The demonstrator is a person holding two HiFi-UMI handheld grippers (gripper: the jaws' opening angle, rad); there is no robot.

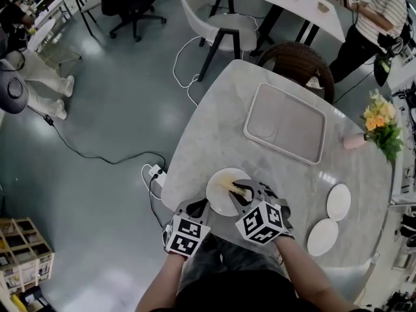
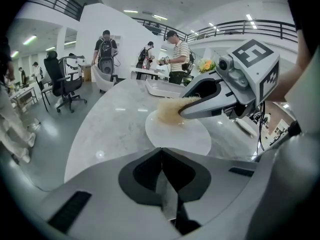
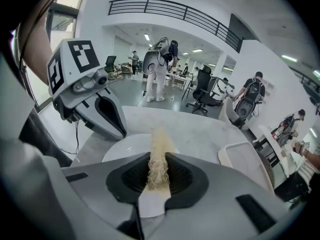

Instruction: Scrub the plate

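A white round plate [image 1: 221,194] lies near the marble table's front edge and also shows in the left gripper view [image 2: 180,134] and the right gripper view [image 3: 125,146]. My right gripper [image 1: 243,191] is shut on a pale yellow fibrous scrubber [image 1: 235,188], whose end rests on the plate's far part [image 2: 169,111]. The scrubber [image 3: 159,151] stands pinched between the right gripper's [image 3: 159,159] jaws. My left gripper [image 1: 197,208] sits at the plate's near-left rim, and its jaws [image 2: 161,151] are closed with the rim hidden under them.
A grey rectangular tray [image 1: 286,125] lies at the table's middle. Two small white plates [image 1: 338,201] [image 1: 323,237] sit at the right edge, with flowers in a pink vase [image 1: 379,123] behind them. A wicker chair [image 1: 296,60] stands beyond the table, and cables with a power strip [image 1: 156,172] lie on the floor at left.
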